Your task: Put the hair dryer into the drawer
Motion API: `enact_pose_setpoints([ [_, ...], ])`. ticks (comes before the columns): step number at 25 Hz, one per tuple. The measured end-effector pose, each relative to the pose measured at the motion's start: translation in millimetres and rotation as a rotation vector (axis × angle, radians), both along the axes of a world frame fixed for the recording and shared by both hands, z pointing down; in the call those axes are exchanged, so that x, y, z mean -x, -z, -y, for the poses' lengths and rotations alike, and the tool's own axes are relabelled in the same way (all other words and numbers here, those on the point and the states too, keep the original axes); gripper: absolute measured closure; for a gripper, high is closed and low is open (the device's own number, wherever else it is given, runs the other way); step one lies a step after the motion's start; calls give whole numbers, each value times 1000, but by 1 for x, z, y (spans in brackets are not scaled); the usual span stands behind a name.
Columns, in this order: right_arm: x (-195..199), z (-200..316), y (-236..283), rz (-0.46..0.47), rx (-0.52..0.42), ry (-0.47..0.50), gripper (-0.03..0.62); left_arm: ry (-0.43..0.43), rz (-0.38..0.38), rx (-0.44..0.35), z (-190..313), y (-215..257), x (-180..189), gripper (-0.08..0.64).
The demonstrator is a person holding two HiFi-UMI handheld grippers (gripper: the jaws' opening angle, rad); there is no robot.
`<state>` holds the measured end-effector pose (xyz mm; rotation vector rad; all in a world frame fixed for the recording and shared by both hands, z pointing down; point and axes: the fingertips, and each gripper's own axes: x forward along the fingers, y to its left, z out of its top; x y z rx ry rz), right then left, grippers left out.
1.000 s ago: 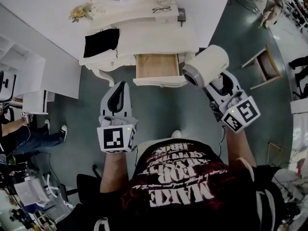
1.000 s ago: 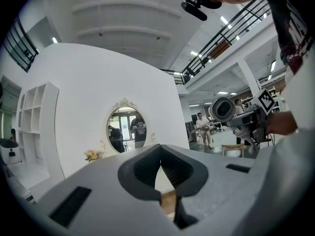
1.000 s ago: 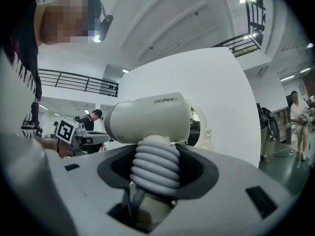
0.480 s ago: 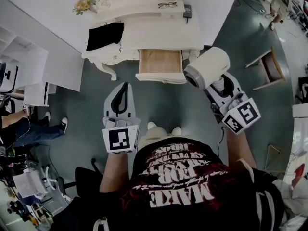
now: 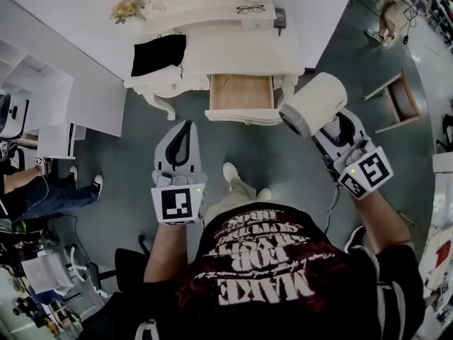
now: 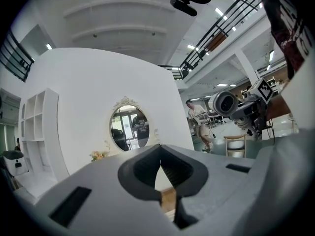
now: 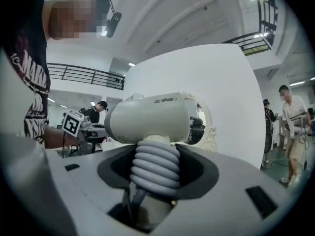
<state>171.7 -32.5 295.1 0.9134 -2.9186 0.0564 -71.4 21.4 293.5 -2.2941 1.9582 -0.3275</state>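
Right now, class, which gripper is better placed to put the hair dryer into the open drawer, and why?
Right. The right gripper holds the hair dryer by its ribbed handle near the open drawer; the left gripper is shut, empty.

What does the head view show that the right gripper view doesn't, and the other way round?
Only the head view: the open drawer, plus glasses and a black cloth on the dressing table. Only the right gripper view: a ribbed grey handle gripped between the jaws, and a person at the right edge. Both: the white hair dryer held in the right claw, and the left claw.
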Motion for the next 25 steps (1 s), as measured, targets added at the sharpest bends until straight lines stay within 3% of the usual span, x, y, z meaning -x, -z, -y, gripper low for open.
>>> enact_pose_setpoints([
  [5,9,-5,6,-140,-4,153,362,-12,10,-3,7,0,10,555],
  [8,10,-5,1,-191,-2,170,362,-21,7,-5,11,-2,11,555],
  [16,13,14,-13,-58,41,-10,362,-42,2,-3,28,0,15,555],
  [22,11,31,-12,44,72,-117,362,-51,-52,13,36,-7,19,555],
  [25,14,38,-13,5,57,-122,362,-55,-50,15,42,-10,20,555],
])
